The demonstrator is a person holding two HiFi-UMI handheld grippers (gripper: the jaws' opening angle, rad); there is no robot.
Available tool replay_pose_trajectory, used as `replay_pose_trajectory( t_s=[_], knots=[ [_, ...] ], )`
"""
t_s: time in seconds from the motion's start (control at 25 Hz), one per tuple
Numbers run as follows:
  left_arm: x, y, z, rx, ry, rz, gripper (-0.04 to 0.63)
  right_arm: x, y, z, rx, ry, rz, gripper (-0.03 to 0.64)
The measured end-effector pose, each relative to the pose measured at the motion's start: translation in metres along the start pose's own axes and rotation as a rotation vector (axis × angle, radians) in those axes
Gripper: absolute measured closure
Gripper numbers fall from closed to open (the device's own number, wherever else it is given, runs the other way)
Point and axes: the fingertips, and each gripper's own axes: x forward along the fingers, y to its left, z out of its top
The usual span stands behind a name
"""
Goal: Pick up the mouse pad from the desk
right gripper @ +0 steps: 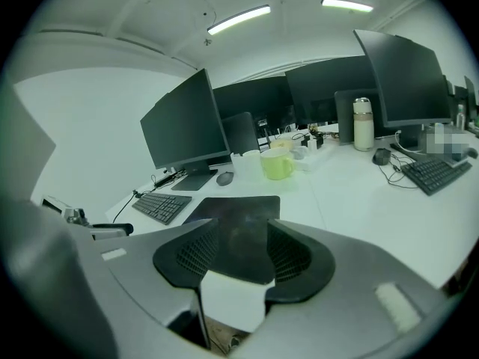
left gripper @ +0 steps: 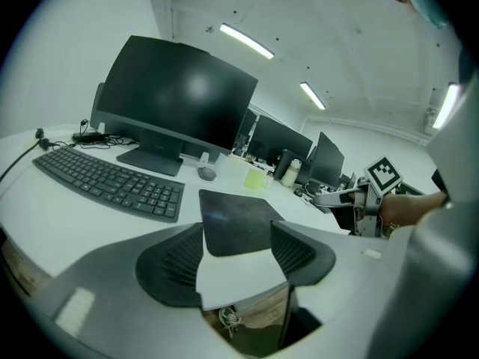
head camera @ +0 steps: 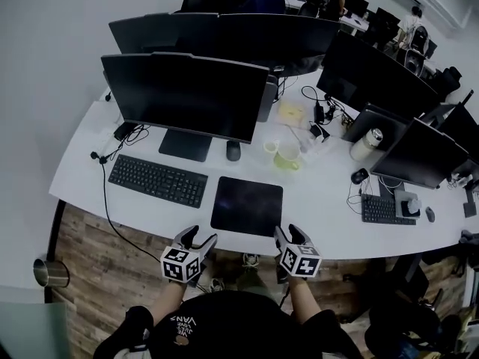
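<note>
The mouse pad (head camera: 248, 205) lies flat on the white surface (head camera: 322, 200), close to its front edge. It sits between the keyboard (head camera: 158, 179) on one side and bare surface on the other, with a mouse (head camera: 233, 150) and a green mug (head camera: 286, 156) beyond its far edge. It is a dark, nearly square sheet, a little wider than it is deep, and its wider side runs along the front edge where the person stands.

Both claws hang at that front edge, pointing forward and down at the pad. The left claw (head camera: 199, 238) is just beside the pad's near left corner, and the right claw (head camera: 289, 234) is just beside its near right corner. Neither looks clearly nearer than the other. Each claw is released, with its jaws spread and nothing pinched between them. In both gripper views the pad's near edge (left gripper: 236, 223) (right gripper: 236, 219) shows through the gap, just ahead of the pads, with a strip of bare surface on the near side.

Whether either fingertip already touches the pad I cannot tell.

The pad is so thin and lies so flush that, to my eye, a jaw must slide under the near edge before anything can be gripped.
</note>
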Motion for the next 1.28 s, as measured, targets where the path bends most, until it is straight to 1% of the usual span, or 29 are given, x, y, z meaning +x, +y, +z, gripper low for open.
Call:
replay_pose_trajectory(
  t_s=[0.2, 0.4, 0.52, 0.76, 0.88, 1.16, 1.28],
  knots=[
    [0.014, 0.007, -0.006, -0.041, 0.031, 0.06, 0.328, 0.035, -0.02, 0.021, -0.061, 0.023, 0.021, 0.414],
    [0.026, 0.011, -0.017, -0.093, 0.065, 0.117, 0.32, 0.077, -0.034, 0.03, -0.138, 0.085, 0.058, 0.388],
    [0.033, 0.012, -0.022, -0.111, 0.085, 0.144, 0.316, 0.102, -0.039, 0.033, -0.19, 0.126, 0.086, 0.371],
    [0.047, 0.016, -0.031, -0.134, 0.142, 0.194, 0.305, 0.148, -0.048, 0.036, -0.281, 0.214, 0.13, 0.322],
    [0.052, 0.014, -0.038, -0.143, 0.176, 0.207, 0.298, 0.163, -0.052, 0.032, -0.306, 0.258, 0.157, 0.302],
    [0.062, 0.016, -0.047, -0.145, 0.241, 0.242, 0.285, 0.182, -0.049, 0.02, -0.395, 0.321, 0.167, 0.296],
    [0.067, 0.015, -0.049, -0.147, 0.256, 0.248, 0.285, 0.185, -0.047, 0.015, -0.405, 0.341, 0.168, 0.298]
  ],
)
